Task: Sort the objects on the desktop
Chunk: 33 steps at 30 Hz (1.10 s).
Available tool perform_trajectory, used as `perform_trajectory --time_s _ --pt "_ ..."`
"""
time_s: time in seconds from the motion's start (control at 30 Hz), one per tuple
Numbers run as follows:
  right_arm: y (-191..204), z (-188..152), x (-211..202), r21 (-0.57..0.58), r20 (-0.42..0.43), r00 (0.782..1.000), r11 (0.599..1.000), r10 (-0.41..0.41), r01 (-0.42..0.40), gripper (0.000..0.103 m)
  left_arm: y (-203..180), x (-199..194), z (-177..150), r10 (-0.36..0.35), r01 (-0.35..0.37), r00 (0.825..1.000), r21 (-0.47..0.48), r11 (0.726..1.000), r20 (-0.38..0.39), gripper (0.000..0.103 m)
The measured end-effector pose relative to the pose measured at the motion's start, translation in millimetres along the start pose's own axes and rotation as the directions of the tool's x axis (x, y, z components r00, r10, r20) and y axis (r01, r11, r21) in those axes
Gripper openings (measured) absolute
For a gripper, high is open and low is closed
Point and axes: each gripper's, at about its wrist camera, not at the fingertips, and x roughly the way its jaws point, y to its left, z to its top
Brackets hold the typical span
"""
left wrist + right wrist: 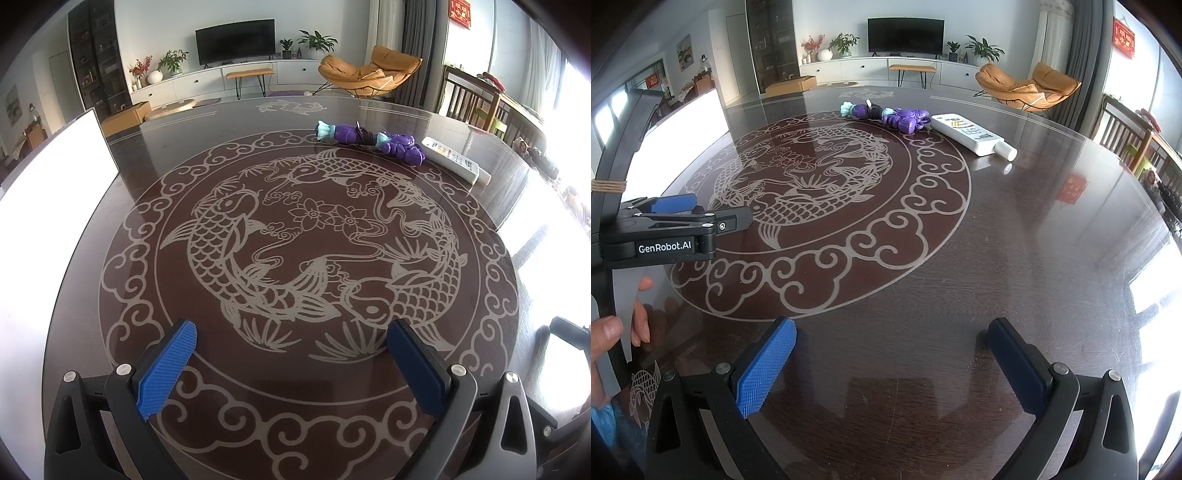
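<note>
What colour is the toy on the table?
Purple, with pale teal bits: the toy shows best in the left wrist view.

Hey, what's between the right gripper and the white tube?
Nothing: only bare table lies between the open right gripper and the white tube, in the right wrist view.

Window glare right; fisheye-warped edges

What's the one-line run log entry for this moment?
left hand-held gripper open, empty | right hand-held gripper open, empty | purple toy, white tube untouched, far side of table
</note>
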Motion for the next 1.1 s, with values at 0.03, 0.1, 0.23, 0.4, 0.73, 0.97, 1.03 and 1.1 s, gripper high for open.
perform_trajectory --time_s 0.03,0.1,0.23,0.4,0.73,0.97,1.03,1.1 --pt "0 0 0 0.000 0.000 1.000 1.000 0.000 0.000 0.103 0 -1 0 0.000 0.000 1.000 0.000 1.000 0.000 0.103" --pt "0 0 0 0.000 0.000 1.000 1.000 0.000 0.000 0.103 0 0 0 0.000 0.000 1.000 0.000 1.000 0.000 0.103" --pt "2 3 4 -0.016 -0.004 1.000 1.000 0.007 -0.007 0.103 0 -1 0 0.000 0.000 1.000 0.000 1.000 0.000 0.103" --pt "-27 34 25 -0.099 -0.013 0.999 0.994 0.045 -0.046 0.103 0 -1 0 0.000 0.000 1.000 0.000 1.000 0.000 0.103" --pt "-117 133 98 -0.025 -0.011 1.000 1.000 0.005 -0.005 0.103 0 -1 0 0.000 0.000 1.000 0.001 1.000 0.000 0.103" --pt "-108 179 132 -0.020 0.000 1.000 1.000 0.006 -0.006 0.103 0 1 1 0.004 -0.004 1.000 0.003 1.000 0.001 0.103" --pt "-102 183 134 -0.041 0.009 1.000 0.999 0.020 -0.019 0.096 0 1 1 0.005 -0.005 1.000 0.004 1.000 0.002 0.103" --pt "-96 182 130 -0.069 0.036 0.998 0.997 0.044 -0.042 0.074 0 1 1 0.004 -0.004 1.000 0.003 1.000 0.002 0.103"
